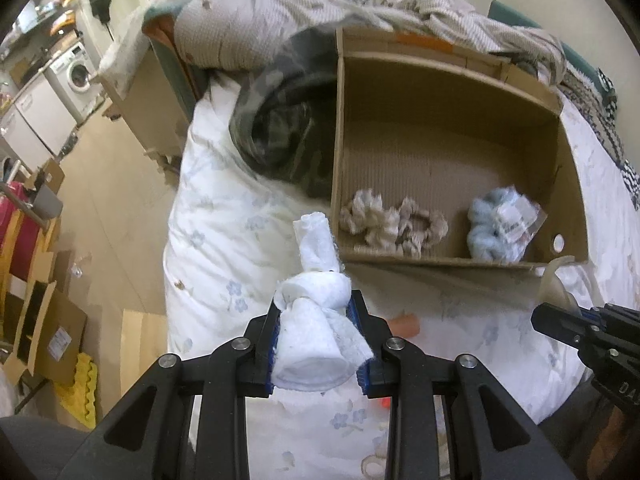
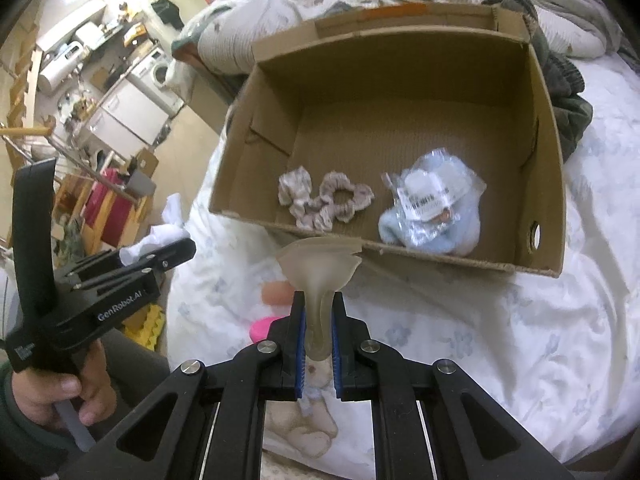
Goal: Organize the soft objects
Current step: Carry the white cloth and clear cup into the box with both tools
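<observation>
Two items in hand at once, none of them in the box yet.

In the left claw (image 1: 317, 300), closed partway and pressing from both sides: a white knotted terry cloth (image 1: 312, 344), with one loose end standing up above the knot. Held over the bed with the white flowered quilt (image 1: 224, 248), just before the near left corner of the box.

In the right claw (image 2: 318, 298), closed almost fully: the thin stem of a translucent, frosted, funnel-shaped soft piece (image 2: 320, 260), wide mouth up. Held just before the near wall of the open brown cardboard box (image 2: 548, 184), not over the inside.

Further out, inside the box, already put away: beige gathered fabric scrunchies (image 2: 324, 200) at the near left, and beside them, apart, a pale blue fluffy item in a clear plastic packet (image 2: 432, 216). Much bare floor of the box behind them.

Left on the quilt, near the claws: a peach-coloured rounded soft thing (image 2: 274, 294), a bright pink object (image 2: 262, 328) half hidden behind the right claw, and a beige plush toy (image 2: 304, 432) below it. Hard to tell what the two pink things are.

Judged so: about the middle of the task. Done, two kinds of things in the box; in progress, two more lifted and close to it; to do, carry both over the near wall, let go, then gather the three on the quilt. Unclear whether the rumpled blankets behind the box belong to the task.
</observation>
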Tool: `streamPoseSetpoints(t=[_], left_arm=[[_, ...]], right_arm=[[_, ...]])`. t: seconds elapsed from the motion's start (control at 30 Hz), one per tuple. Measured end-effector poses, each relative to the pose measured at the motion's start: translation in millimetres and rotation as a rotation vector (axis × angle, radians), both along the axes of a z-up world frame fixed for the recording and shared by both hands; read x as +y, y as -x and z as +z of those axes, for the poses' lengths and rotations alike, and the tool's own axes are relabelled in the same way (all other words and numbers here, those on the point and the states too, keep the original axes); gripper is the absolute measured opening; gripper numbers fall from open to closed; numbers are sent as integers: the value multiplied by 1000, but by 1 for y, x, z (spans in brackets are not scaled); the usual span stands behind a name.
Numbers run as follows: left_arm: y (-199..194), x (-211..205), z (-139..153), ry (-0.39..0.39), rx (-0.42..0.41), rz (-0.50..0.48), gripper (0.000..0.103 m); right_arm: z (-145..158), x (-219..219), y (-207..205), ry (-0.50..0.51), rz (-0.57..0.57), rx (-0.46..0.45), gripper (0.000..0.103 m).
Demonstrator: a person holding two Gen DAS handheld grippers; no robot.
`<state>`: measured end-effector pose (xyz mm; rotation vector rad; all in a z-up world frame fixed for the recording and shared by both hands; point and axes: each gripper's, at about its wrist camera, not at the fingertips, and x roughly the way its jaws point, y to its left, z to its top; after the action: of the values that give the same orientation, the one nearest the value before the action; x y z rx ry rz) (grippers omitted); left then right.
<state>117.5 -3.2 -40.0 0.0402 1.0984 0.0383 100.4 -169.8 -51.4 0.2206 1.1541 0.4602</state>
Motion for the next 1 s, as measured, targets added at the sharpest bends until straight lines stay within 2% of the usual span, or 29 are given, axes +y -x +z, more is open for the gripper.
streamPoseSetpoints(t=[0.33,0.63,0.83,1.0], left_arm=[[-9,-10,38,-2,-108,-23,26],[-38,-20,58,-14,-149,-56,26],[-56,-31,64,-22,-176,-77,26],[-70,-46,58,-38,-184,-107,26]], right_arm=[[39,-25,-11,-83,-70,-80,12],[63,-44,-36,-88,-102,-134,12],[67,-56,-54,-75,-124,-165,12],[45,-69,-60,-85,-194,-124,12]])
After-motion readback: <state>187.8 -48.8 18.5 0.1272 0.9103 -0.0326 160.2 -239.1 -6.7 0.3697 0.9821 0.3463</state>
